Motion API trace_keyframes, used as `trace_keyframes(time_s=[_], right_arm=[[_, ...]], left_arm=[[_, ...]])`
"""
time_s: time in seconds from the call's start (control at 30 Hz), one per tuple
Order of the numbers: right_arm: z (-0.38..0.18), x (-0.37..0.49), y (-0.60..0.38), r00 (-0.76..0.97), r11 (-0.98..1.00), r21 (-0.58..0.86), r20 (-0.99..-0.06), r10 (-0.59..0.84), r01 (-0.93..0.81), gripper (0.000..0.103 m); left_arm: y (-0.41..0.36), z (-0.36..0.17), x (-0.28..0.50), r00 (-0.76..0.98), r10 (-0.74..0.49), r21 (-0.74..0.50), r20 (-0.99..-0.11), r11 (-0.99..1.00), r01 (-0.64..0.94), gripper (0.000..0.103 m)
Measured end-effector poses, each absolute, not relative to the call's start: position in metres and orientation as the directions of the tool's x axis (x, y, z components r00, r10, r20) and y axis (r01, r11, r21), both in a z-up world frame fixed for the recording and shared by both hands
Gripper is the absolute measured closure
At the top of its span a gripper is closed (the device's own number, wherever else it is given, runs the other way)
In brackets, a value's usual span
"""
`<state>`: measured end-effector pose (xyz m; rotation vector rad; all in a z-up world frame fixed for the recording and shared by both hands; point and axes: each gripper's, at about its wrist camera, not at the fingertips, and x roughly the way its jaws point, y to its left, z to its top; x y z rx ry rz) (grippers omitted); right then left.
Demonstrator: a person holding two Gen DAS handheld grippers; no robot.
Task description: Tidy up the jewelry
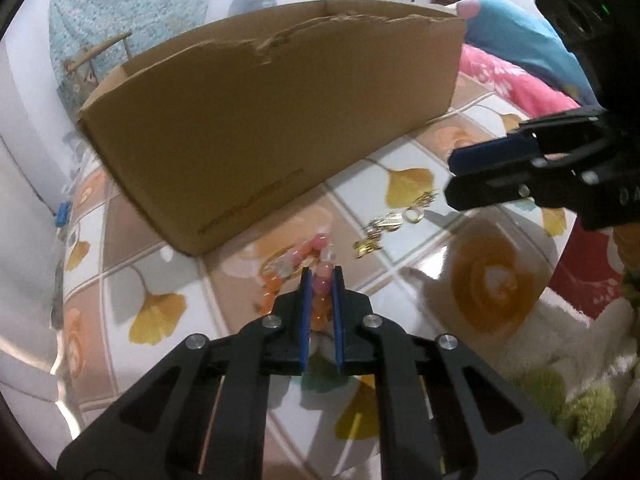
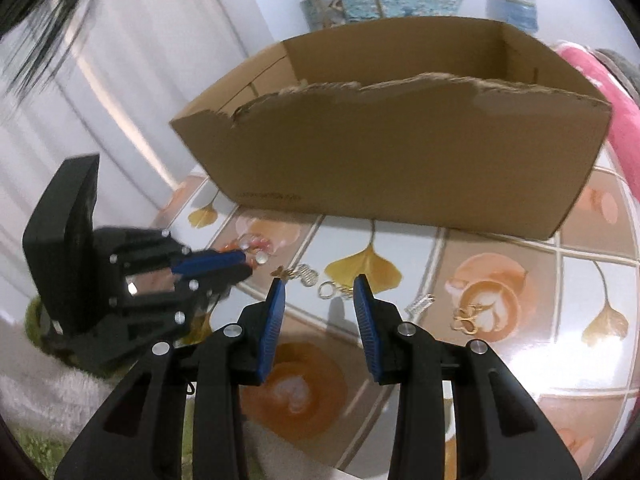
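Observation:
A bracelet of pink and orange beads [image 1: 320,300] lies on the patterned tabletop [image 1: 400,240] in front of a cardboard box [image 1: 272,120]. My left gripper [image 1: 322,278] is shut on the bracelet, with beads pinched between its blue pads. In the right wrist view the left gripper [image 2: 244,262] points at the same beads [image 2: 256,246]. My right gripper [image 2: 321,283] stands open just above a small gold ring [image 2: 326,290], holding nothing. The left wrist view shows the right gripper [image 1: 454,178] from the side, above gold pieces [image 1: 416,206].
More loose pieces lie on the table: a gold charm [image 2: 280,271], a silver coil [image 2: 420,304], gold earrings [image 2: 466,318]. The open box [image 2: 400,160] has a torn front rim. Pink fabric [image 1: 516,84] and a blue cushion [image 1: 520,36] lie to the right, with a white fluffy rug [image 1: 560,332] below.

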<state>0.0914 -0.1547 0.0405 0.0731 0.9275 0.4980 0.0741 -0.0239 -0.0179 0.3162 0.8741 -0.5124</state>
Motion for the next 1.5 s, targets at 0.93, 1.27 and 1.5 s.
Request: trace_keyframes(time_s=[0.93, 1.27, 1.5], right_arm=[[0.038, 0.103, -0.139, 0.491, 0.904, 0.231, -0.777, 0.393, -0.359, 0.096], [0.035, 0.097, -0.146, 0.499, 0.902, 0.264, -0.762, 0.412, -0.341, 0.096], [0.033, 0.092, -0.153, 0.499, 0.910, 0.251, -0.772, 0.393, -0.329, 0.096]], left_arm=[[-0.047, -0.011, 0.089, 0.408, -0.423, -0.045, -0.809, 0.737, 0.674, 0.076], [-0.059, -0.015, 0.090, 0.406, -0.372, -0.005, -0.835, 0.743, 0.669, 0.092], [-0.058, -0.013, 0.083, 0.393, -0.359, -0.007, -0.846, 0.746, 0.666, 0.092]])
